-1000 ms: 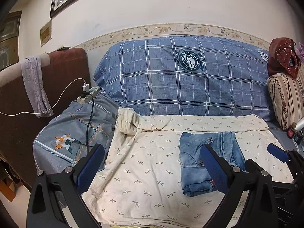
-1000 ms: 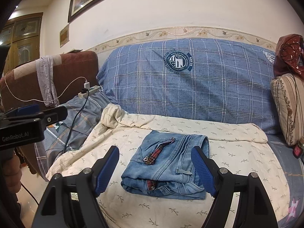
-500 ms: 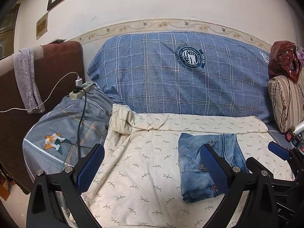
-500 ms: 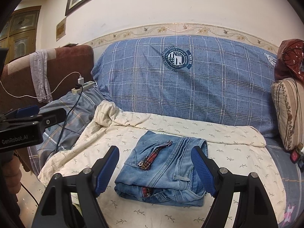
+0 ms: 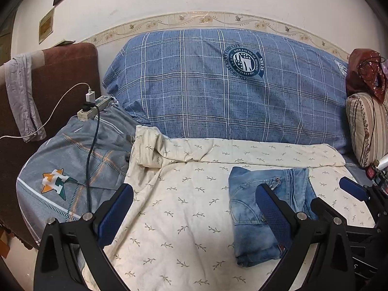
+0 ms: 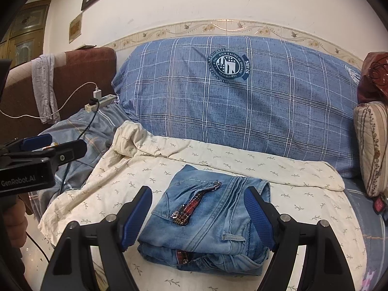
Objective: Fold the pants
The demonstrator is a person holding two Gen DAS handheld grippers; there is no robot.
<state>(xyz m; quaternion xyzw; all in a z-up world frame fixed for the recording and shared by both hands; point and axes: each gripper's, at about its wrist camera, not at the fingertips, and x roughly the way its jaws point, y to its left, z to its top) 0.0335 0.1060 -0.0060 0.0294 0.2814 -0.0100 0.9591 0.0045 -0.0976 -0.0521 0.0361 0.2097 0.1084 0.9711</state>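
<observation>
Cream sheet (image 6: 232, 167) with little leaf prints covers the sofa seat, and a big blue checked cushion (image 6: 242, 101) leans on the wall behind it.

On the sheet lie the jeans (image 6: 206, 223). They are already folded into a thick, small square. From the right hand-held gripper (image 6: 197, 218) they sit right in front, between its two blue pads, which stand wide apart and touch nothing. From the left hand-held gripper (image 5: 194, 215) the jeans (image 5: 247, 215) lie ahead and off to the right, partly behind its right finger. Its pads are spread wide too, and it holds nothing.

Jeans like these are soft but thick. I think the pile is a bit heavy and floppy, so it will sag and may fall open if only one corner is picked up. The cloth is rough, not slippery, so the pads should grip it well. It will not break. A shiny zip with red trim (image 6: 191, 206) lies on top, and a small belt loop (image 6: 231, 237) sits near the front. Those bits are too thin to hold.

The best places to hold look like the thick folded edges on the two sides of the pile, pinching all the layers at once. The front edge shows many layers, so a grip there must go deep, or the lower ones will slip out.
</observation>
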